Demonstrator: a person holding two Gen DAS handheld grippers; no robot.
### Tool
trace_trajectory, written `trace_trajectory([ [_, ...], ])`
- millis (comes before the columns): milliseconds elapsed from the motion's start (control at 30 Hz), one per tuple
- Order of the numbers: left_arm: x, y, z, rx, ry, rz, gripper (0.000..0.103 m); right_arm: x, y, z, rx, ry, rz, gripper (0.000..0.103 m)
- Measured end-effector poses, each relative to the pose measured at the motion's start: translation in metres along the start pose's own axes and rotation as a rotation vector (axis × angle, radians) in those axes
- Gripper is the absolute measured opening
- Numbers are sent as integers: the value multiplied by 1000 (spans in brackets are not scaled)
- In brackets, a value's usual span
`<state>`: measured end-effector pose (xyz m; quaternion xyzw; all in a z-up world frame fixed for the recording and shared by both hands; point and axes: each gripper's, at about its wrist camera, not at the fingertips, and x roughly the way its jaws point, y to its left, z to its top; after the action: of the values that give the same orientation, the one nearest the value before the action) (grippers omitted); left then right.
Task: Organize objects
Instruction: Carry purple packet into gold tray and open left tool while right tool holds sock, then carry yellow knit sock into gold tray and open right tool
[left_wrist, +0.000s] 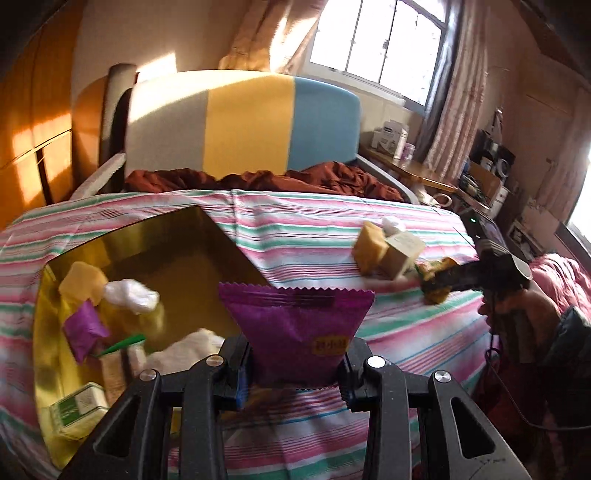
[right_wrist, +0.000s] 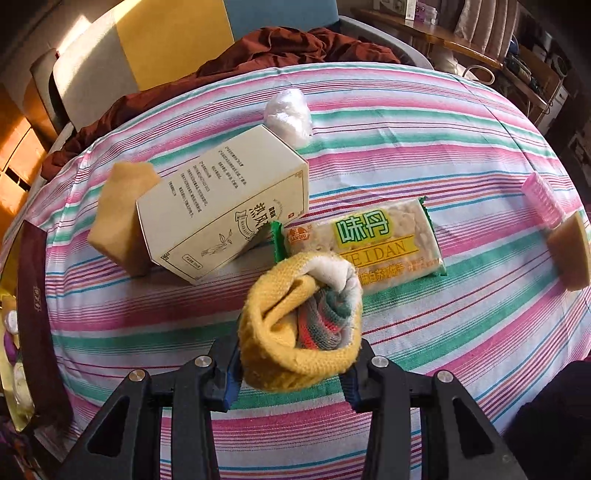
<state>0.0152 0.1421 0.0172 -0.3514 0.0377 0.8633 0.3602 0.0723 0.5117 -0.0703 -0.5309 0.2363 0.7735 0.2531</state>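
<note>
- Bedspread (right_wrist: 406, 155), striped pink, green and white, carries everything.
- Gold box (left_wrist: 177, 258) lies open on it at left with small items inside.
- Cream carton (right_wrist: 221, 206) leans beside a cracker packet (right_wrist: 369, 240).
- Purple snack pouch (left_wrist: 295, 332) is pinched in the left gripper (left_wrist: 295, 373), beside the box.
- Rolled yellow sock (right_wrist: 299, 332) is clamped in the right gripper (right_wrist: 295, 373), just before the packet.

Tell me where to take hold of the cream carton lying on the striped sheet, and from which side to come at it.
Grip the cream carton across its two long side faces, near mid-length, coming from above. It lies tilted on its side with one end propped against the yellow sponge block, so the long faces look the easiest to span. The cracker packet crowds its near end, so approach from there seems poor.
</note>
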Motion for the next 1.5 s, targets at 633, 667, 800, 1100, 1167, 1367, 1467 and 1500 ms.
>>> trace_trajectory([
  [633, 19, 164, -6, -225, 135, 361, 42, -1, 6, 3, -37, -5, -15, 42],
  [667, 23, 166, -5, -225, 140, 378, 45, -1, 6, 3, -38, -5, -16, 42],
  [800, 27, 173, -6, -224, 148, 396, 49, 0, 9, 3, -45, -5, -23, 42],
  [1100, 5, 169, -8, -236, 93, 426, 71, 0, 8, 4, -46, -14, -23, 42],
  [1167, -5, 165, -8, -237, 68, 425, 73, -1, 10, 4, -49, -20, -11, 42],
  [1367, -20, 140, -13, -210, 43, 386, 74, 1, 22, 0, -99, -11, -1, 42],
  [1467, -21, 127, -16, -204, 44, 342, 77, 2, 28, -2, -118, -7, 7, 42],
  [1500, -22, 123, -17, -199, 45, 331, 77, 1, 29, -3, -126, -5, 10, 42],
])
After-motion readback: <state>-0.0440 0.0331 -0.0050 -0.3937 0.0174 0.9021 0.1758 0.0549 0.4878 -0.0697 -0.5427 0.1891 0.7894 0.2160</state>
